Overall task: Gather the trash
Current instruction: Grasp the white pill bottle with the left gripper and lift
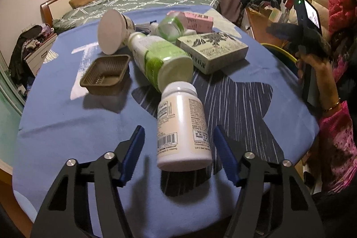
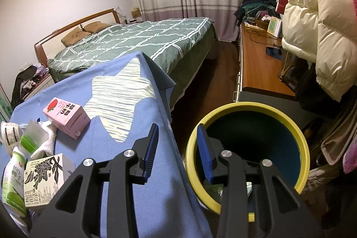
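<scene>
left tongs (image 1: pixel 178 139) gape around white bottle (image 1: pixel 181 124), gaps both sides.

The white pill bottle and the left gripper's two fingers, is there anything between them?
No. In the left wrist view the white pill bottle lies between the open left gripper fingers, with only bare blue tablecloth in the gaps.
</scene>
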`<action>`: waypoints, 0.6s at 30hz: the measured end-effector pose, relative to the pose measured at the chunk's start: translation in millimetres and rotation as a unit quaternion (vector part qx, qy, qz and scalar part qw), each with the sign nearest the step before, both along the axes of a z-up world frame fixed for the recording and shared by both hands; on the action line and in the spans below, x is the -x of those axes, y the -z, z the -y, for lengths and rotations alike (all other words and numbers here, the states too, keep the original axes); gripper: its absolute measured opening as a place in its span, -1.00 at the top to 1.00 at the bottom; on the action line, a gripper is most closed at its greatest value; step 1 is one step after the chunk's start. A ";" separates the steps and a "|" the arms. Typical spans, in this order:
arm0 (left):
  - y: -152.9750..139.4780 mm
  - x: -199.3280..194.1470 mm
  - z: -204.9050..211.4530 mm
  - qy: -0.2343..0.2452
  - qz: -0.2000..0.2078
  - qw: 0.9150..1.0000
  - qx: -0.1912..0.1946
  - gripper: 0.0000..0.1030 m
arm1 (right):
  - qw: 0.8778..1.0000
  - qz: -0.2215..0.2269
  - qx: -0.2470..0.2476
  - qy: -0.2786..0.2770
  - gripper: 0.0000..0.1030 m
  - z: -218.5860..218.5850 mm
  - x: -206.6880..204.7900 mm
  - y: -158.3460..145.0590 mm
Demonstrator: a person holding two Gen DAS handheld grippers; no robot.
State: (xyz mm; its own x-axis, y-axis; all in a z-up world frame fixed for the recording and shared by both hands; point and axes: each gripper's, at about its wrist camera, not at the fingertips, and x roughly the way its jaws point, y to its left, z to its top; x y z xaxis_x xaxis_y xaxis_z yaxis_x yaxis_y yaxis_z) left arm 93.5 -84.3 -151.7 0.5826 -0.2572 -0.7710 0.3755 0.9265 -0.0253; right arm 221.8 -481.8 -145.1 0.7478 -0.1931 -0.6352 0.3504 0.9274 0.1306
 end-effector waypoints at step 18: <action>-27.8 6.0 16.4 0.025 0.017 0.999 0.012 0.10 | 1.000 0.023 -0.013 -0.005 0.33 6.0 19.7 -2.0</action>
State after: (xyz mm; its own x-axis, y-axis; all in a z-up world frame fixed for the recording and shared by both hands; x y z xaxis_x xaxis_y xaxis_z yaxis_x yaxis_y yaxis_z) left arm 87.5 -100.8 -123.9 0.5936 -0.3054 -0.7446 0.4223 0.9058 -0.0349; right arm 202.1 -487.7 -143.1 0.7781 -0.1683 -0.6052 0.3334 0.9272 0.1708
